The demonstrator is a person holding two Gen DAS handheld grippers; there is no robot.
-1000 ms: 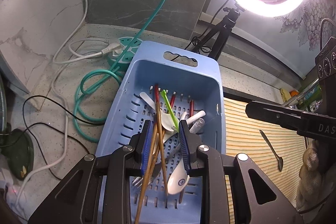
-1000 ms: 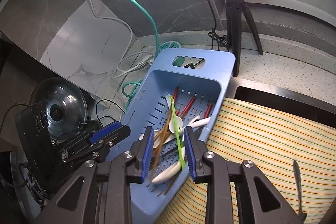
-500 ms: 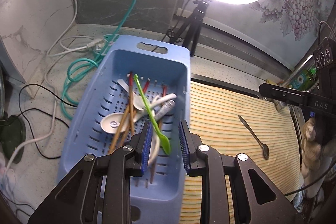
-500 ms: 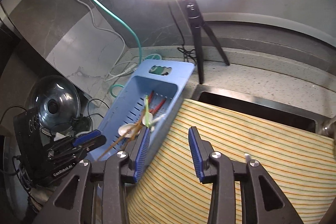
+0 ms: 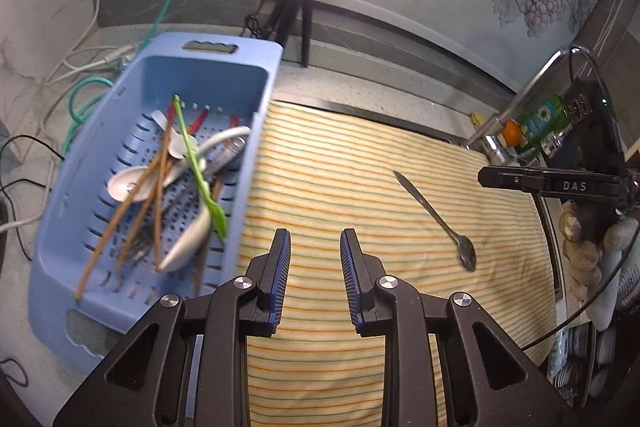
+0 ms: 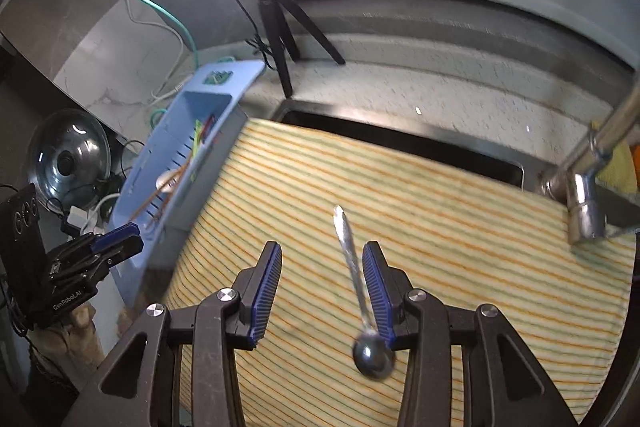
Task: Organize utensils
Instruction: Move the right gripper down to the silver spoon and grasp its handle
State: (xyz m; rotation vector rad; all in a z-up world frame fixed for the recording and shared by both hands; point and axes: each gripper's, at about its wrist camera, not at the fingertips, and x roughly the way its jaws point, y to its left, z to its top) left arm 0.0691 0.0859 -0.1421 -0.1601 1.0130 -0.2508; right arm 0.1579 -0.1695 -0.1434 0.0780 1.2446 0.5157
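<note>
Utensils fill the blue slotted basket (image 5: pixel 256 155): wooden chopsticks (image 5: pixel 132 203), white ceramic spoons (image 5: pixel 188 247) and a green plastic spoon (image 5: pixel 200 175) lie heaped inside. One metal spoon (image 5: pixel 436 219) lies alone on the striped cloth (image 5: pixel 340 167), which we take as our landmark. The basket sits on the worktop (image 5: pixel 360 71) with its long wall hard against the cloth's left edge. Our left hand-held gripper (image 5: pixel 314 267) hangs over the cloth's near left part, jaws slightly parted and empty, with bare cloth all round it. Our right hand-held gripper (image 6: pixel 322 291) has just been opening its jaws; the metal spoon's handle shows between them, close by the right pad (image 6: pixel 376 291), which we cannot tell is touching. Beyond the cloth's far edge a dark gap shows, and a chrome tap (image 6: pixel 580 187) stands at its right corner.
</note>
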